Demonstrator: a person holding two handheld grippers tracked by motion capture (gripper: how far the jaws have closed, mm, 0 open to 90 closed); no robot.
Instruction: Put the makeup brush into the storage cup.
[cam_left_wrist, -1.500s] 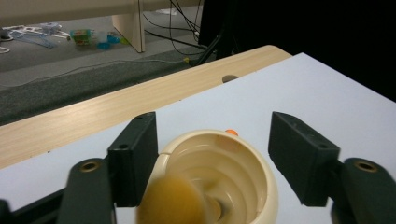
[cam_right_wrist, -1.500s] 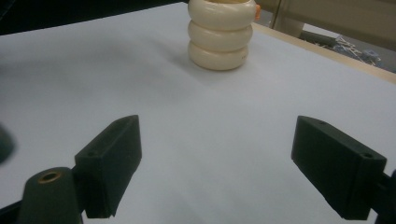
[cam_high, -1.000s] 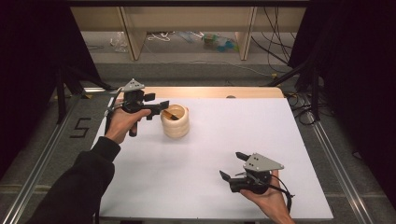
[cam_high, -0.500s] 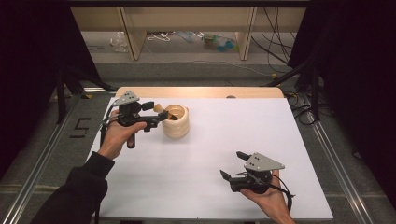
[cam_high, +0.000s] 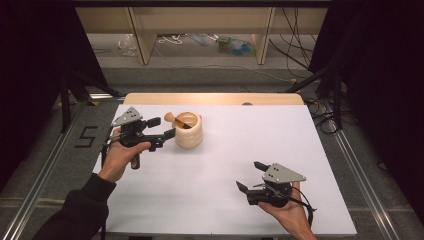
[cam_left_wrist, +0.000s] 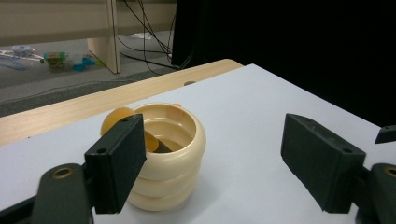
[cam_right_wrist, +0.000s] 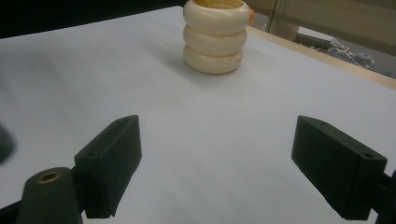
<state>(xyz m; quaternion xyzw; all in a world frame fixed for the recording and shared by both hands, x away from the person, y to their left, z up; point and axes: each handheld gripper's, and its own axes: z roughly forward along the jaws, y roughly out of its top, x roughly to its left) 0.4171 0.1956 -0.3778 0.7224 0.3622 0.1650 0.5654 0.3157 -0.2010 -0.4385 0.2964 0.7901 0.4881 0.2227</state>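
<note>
The ribbed cup (cam_high: 189, 131) holds a wooden pestle (cam_high: 175, 120), probably leaning. Beside it, the left gripper (cam_high: 162, 129) gapes empty; the right gripper (cam_high: 248, 176), well apart, also open. A careless nudge could topple the cup.

The left tool (cam_high: 161, 128) and right tool (cam_high: 250, 176) are black, each topped by a grey three-cornered plate with small holes. Their jaws are flat black blocks with screw holes. A dark sleeve (cam_high: 80, 212) covers the left forearm; a black cable, I think, trails from each.
</note>
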